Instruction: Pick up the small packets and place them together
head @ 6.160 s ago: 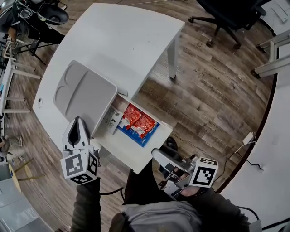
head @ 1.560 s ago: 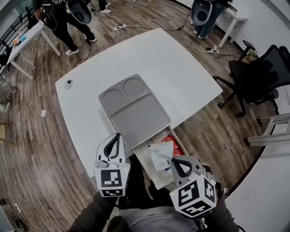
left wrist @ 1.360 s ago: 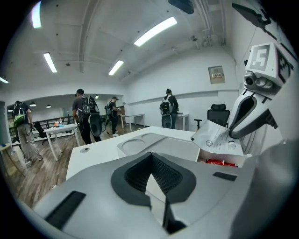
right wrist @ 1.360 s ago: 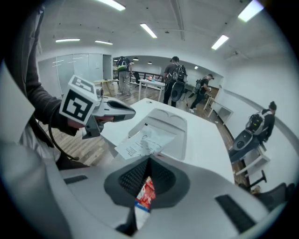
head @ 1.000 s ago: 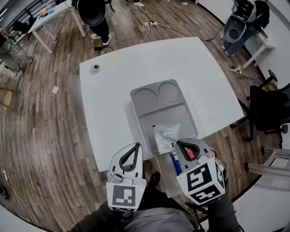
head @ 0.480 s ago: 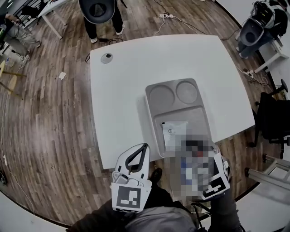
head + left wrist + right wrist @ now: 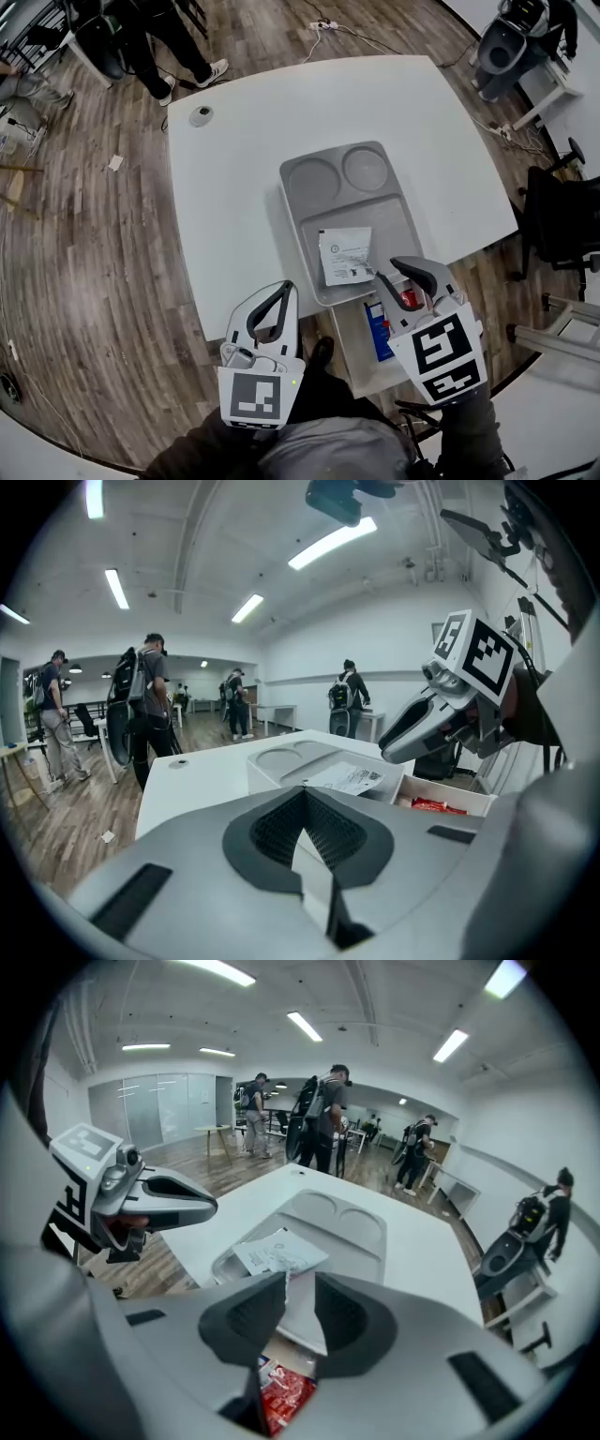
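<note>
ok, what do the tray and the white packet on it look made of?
Tray: probably moulded plastic, matte grey; rounded one-piece compartments, no glare. White packet: paper or thin film, can't tell which; flat, thin, dark print on its face.

Room fittings, not in use
White table point(image 7: 244, 159) on wood-plank floor point(image 7: 84, 309); small round grey object point(image 7: 200, 115) near its far corner; black office chair point(image 7: 561, 220) at right; paper scrap point(image 7: 115, 162) on floor; person point(image 7: 173, 47) standing beyond.
</note>
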The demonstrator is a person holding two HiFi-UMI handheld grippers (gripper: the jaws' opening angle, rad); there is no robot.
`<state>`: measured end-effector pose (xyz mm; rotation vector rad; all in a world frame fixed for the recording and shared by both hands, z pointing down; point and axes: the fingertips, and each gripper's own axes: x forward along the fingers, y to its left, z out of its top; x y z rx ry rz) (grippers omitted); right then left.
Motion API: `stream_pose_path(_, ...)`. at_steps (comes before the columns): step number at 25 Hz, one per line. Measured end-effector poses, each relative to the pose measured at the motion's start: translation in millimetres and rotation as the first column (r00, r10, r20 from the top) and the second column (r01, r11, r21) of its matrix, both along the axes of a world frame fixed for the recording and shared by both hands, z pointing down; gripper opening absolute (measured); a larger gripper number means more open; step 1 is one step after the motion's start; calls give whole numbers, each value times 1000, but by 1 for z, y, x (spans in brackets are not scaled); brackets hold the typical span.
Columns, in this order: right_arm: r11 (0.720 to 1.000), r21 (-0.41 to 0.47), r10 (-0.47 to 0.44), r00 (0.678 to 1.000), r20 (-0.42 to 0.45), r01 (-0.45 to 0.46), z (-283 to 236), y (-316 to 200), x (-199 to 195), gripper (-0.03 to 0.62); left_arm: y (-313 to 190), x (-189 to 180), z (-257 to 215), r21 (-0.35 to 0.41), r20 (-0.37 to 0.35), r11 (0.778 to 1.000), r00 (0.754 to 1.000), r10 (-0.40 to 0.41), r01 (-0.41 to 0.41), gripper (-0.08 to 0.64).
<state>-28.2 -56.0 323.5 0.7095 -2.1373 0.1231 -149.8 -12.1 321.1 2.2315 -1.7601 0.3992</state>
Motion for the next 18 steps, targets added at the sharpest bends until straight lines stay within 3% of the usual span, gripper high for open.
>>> stream_pose_path(5, 994, 37, 102, 995, 24, -103, -17, 10, 49, 98, 1, 12, -2, 9, 7, 1000, 1000, 13, -13, 0)
stream_pose_path(9, 988, -1, 156, 988, -10, -157, 4, 42, 86, 98, 8, 29, 3, 12, 21, 999, 999, 47, -48, 0)
stream_pose_path(13, 991, -77, 102, 987, -126, -112, 46, 86, 92, 98, 17, 46, 11, -7, 15, 997, 997, 78, -78, 0)
stream_pose_path(16, 995, -83, 38, 971, -234, -59, 70, 99, 88, 123, 19, 54, 14, -7, 12, 995, 995, 100, -100, 0)
stream_pose_path(18, 995, -88, 19, 965, -262, -44, 80, 98, 82, 126, 19, 55, 16, -11, 6, 994, 994, 107, -107, 0)
